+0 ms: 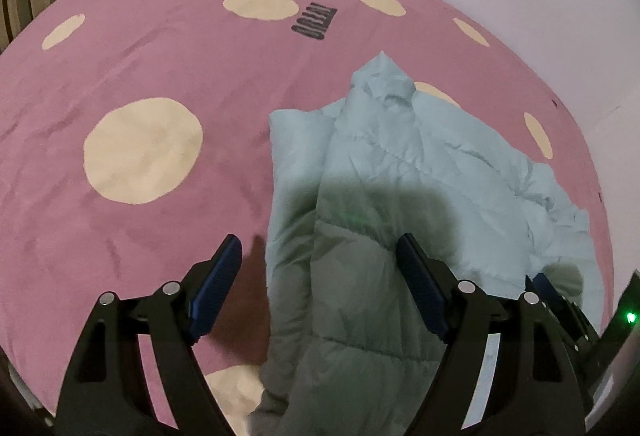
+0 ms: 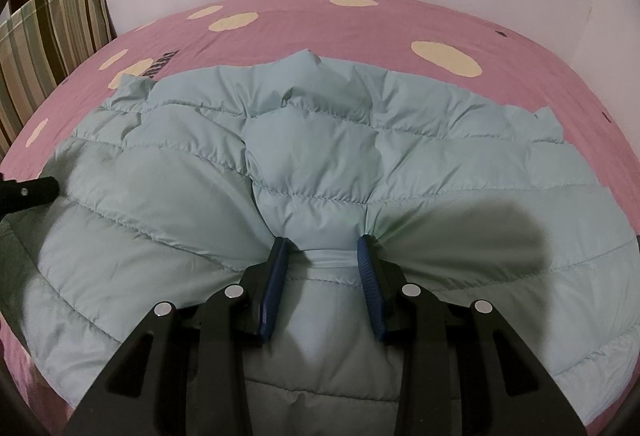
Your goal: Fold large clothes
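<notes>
Pink spotted bed (image 1: 168,48): quilted jacket (image 2: 312,156), light, puffy, likely slippery, best taken at edges; right gripper (image 2: 324,248) jaws clamp a fold, left gripper (image 1: 318,256) jaws gape empty.

Each hand-held gripper (image 1: 318,248) (image 2: 324,242): black arms, silver screws, ribbed blue pads (image 2: 274,284)

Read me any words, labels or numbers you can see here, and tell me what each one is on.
Dark block lettering printed on the pink sheet: one short word, seen upside down and blurred in the left wrist view, too unclear to read.
The same print in the right wrist view: partly hidden behind the jacket, unreadable.
Jacket, grippers, striped pillow, wall: no text visible.
</notes>
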